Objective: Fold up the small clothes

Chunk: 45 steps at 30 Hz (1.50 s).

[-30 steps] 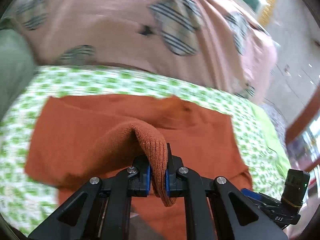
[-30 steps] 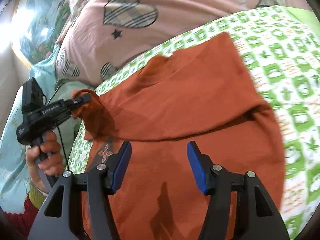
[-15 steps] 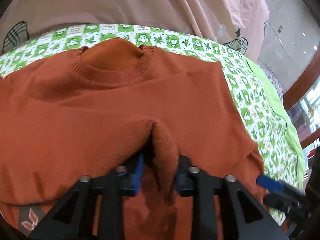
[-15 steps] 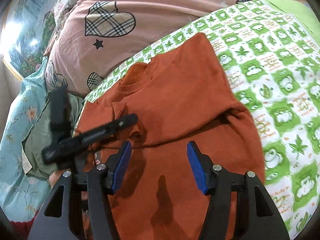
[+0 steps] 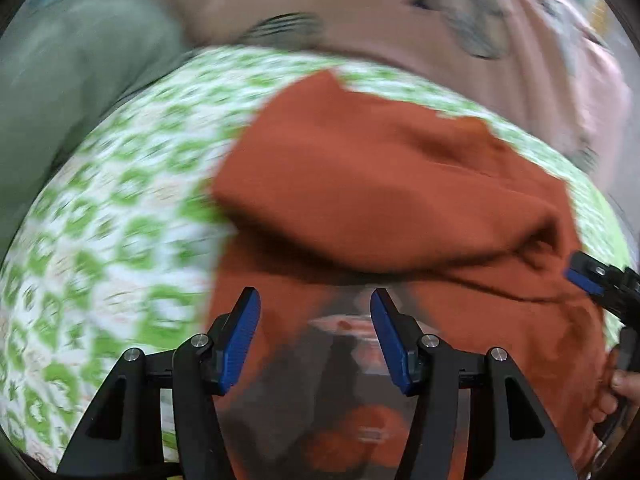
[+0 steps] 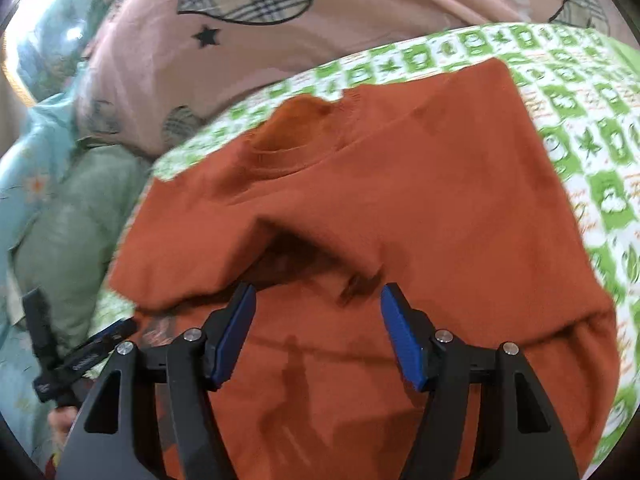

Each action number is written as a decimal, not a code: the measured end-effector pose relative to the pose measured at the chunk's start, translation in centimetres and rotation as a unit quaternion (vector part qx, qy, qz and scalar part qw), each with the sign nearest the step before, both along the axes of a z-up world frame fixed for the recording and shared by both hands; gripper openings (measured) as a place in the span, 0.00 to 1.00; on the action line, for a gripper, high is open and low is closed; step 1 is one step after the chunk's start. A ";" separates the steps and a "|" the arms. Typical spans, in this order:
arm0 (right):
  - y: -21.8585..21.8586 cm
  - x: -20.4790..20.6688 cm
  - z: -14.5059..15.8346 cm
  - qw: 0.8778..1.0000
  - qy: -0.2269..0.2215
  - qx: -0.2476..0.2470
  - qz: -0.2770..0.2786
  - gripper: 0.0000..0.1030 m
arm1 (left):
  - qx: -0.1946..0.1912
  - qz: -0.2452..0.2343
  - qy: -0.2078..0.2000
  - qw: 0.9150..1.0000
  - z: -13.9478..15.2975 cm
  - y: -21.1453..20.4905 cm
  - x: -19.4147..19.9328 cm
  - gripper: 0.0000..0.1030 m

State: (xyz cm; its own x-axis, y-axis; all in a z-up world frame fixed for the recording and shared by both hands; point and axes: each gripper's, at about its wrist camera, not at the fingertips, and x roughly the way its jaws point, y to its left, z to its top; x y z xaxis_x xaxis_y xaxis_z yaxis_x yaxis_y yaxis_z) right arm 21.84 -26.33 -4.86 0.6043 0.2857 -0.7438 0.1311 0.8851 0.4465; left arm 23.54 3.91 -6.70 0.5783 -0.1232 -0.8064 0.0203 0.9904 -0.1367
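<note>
In the left wrist view the left claw (image 5: 314, 330) is wide open, and nothing is between its blue pads (image 5: 243, 340); the orange sweater (image 5: 392, 188) lies just in front of it on the green and white sheet (image 5: 120, 220) of the bed; a folded part of the sweater lies across the rest, with a dark crease under it; this view is blurry, mostly on the left; the right claw (image 5: 588, 276) pokes in from the right edge, close to the sweater's right side, and this view does not show if it is open or closed; a pink blanket (image 5: 400, 12) with checked hearts is on the far side.

In the right wrist view the right claw (image 6: 316, 332) is wide open too, and holds nothing; the sweater (image 6: 420, 200) is spread on the sheet (image 6: 600, 152), with its neck hole (image 6: 298, 128) on the far side; the left sleeve is folded in across the body; the left claw (image 6: 116, 330) sits low on the left, just beside the sweater's near left edge; a grey-green pillow (image 6: 68, 216) lies left of the sweater; the pink blanket (image 6: 320, 12) is behind it.
</note>
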 end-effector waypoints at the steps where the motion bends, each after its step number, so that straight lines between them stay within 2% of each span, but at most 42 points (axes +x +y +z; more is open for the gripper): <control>1: -0.1 0.2 -0.2 1.000 0.000 -0.005 -0.005 0.64 | 0.003 0.016 0.004 1.000 -0.4 1.0 0.4 0.56; 4: -0.6 1.2 -1.4 1.000 0.007 0.001 -0.019 0.65 | 0.012 0.051 0.008 0.999 -1.3 3.1 1.9 0.56; 6: -0.6 2.3 -2.2 1.000 0.004 0.027 -0.010 0.63 | 0.007 0.062 0.008 0.998 -1.6 3.7 3.0 0.56; 9: -0.6 3.6 -2.0 0.999 0.004 0.054 0.007 0.11 | 0.006 0.068 0.000 0.998 -1.6 3.3 4.5 0.56; 11: -1.0 3.2 -0.4 0.998 -0.017 0.067 0.008 0.06 | 0.011 0.068 -0.003 0.998 -1.6 3.0 5.2 0.56; 13: -2.7 1.5 2.9 0.994 -0.061 0.091 0.001 0.04 | 0.018 0.067 -0.005 0.998 -1.4 2.4 5.8 0.54; 15: -4.8 -0.2 5.2 0.991 -0.088 0.099 -0.016 0.04 | 0.025 0.068 -0.011 0.997 -1.3 2.3 5.8 0.54; 17: -6.6 -1.4 5.9 0.991 -0.088 0.092 -0.031 0.04 | 0.023 0.081 -0.015 0.996 -1.3 2.5 5.6 0.54; 20: -9.3 -2.1 4.6 0.995 -0.057 0.060 -0.064 0.04 | 0.007 0.094 -0.011 0.996 -1.9 2.6 5.1 0.54; 23: -10.8 -2.3 2.5 0.995 -0.026 0.055 -0.075 0.04 | 0.034 0.085 -0.018 0.996 -2.0 1.6 4.0 0.54; 25: -10.4 -2.1 1.9 0.997 -0.017 0.043 -0.067 0.04 | 0.037 0.085 -0.016 0.996 -1.9 1.5 4.0 0.54; 26: -10.3 -2.0 2.1 0.997 -0.019 0.040 -0.065 0.04 | 0.033 0.088 -0.013 0.995 -1.9 1.7 4.1 0.53; 30: -8.5 -3.4 5.2 0.996 -0.073 -0.011 -0.048 0.04 | -0.002 0.108 -0.006 0.994 -1.9 3.1 4.3 0.53; 32: -8.0 -3.4 4.5 0.997 -0.046 -0.040 -0.048 0.04 | -0.017 0.113 -0.007 0.993 -2.0 3.6 4.2 0.53; 33: -7.7 -3.2 3.3 0.998 -0.014 -0.054 -0.040 0.04 | -0.020 0.113 -0.009 0.993 -2.0 3.6 4.1 0.53; 36: -7.8 -3.9 0.5 0.995 0.045 -0.066 -0.050 0.05 | -0.031 0.111 -0.008 0.993 -2.0 3.9 4.1 0.53; 39: -8.0 -5.2 1.3 0.995 0.029 -0.054 -0.074 0.06 | -0.052 0.103 -0.006 0.993 -2.0 4.5 4.0 0.53; 41: -7.7 -5.6 2.3 0.996 0.006 -0.047 -0.074 0.18 | -0.073 0.097 -0.002 0.993 -2.0 5.2 4.0 0.53; 43: -7.4 -5.8 3.3 0.996 -0.018 -0.034 -0.074 0.58 | -0.084 0.090 0.003 0.992 -1.8 5.7 3.8 0.53; 44: -7.2 -5.8 3.7 0.997 -0.030 -0.029 -0.069 0.62 | -0.085 0.086 0.005 0.993 -1.7 5.9 3.5 0.51; 45: -6.9 -5.9 3.9 0.997 -0.034 -0.029 -0.064 0.62 | -0.078 0.084 0.004 0.993 -1.5 6.1 3.0 0.50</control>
State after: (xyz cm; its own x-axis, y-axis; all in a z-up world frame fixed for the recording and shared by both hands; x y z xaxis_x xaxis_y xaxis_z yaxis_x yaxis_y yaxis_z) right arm 15.97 -33.23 -0.95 0.6824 0.1614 -0.7129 0.2151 0.8878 0.4070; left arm 26.59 10.06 -8.15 0.5948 -0.1500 -0.7898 -0.1447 0.9464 -0.2887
